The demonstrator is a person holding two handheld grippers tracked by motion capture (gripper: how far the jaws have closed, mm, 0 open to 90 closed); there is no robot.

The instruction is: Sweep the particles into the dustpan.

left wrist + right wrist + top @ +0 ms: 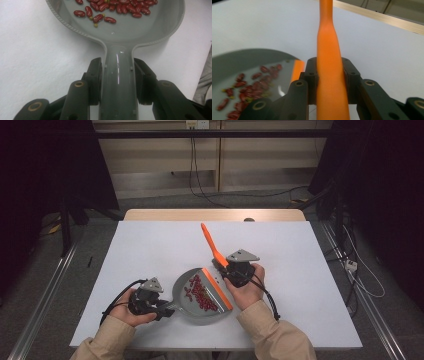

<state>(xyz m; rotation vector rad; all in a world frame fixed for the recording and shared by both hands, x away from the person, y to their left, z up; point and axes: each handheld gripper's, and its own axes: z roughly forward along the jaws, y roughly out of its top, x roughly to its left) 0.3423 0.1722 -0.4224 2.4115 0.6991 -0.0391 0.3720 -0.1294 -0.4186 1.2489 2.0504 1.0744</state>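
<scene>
Dustpan (192, 299) handle points toward the left hand-held gripper (161, 309) clamping it.

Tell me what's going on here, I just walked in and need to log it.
A person is sweeping red beans into a grey dustpan on the white table. The left hand-held gripper is clamped on the dustpan's handle; the right hand-held gripper grips an orange brush. Most beans lie in the pan.

The orange brush (329, 75) handle ran off the frame's top edge; its bristles were hidden; beans (249, 90) at lower left were blurred.
</scene>
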